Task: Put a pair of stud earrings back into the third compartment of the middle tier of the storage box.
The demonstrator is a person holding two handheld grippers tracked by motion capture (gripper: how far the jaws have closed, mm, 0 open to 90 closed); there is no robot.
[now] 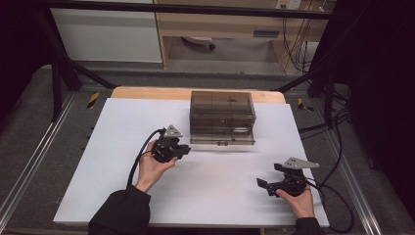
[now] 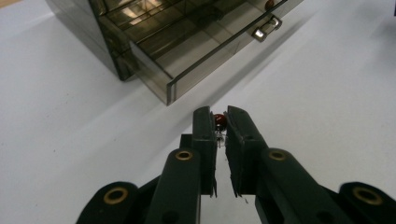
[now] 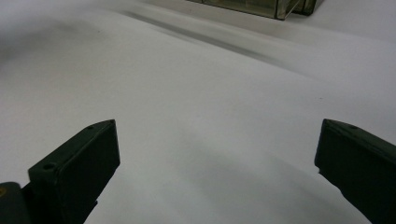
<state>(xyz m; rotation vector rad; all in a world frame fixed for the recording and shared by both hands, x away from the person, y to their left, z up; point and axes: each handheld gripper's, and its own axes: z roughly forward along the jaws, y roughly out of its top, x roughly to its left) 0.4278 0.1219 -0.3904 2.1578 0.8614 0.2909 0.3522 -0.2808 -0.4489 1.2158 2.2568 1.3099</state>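
Pinching a tiny red part (image 2: 220, 120) with thin metal legs between its nearly closed jaws, the left gripper (image 2: 219, 122) hung just in front of the smoky drawer box (image 1: 222, 117), whose drawer (image 2: 205, 51) sat pulled out. Looked like the carry-to-drawer step. Next move probably needed a lift over the drawer's front lip, then a gentle release. Right gripper (image 1: 266, 185) sat wide open, holding nothing, off on the white mat (image 1: 98, 161).
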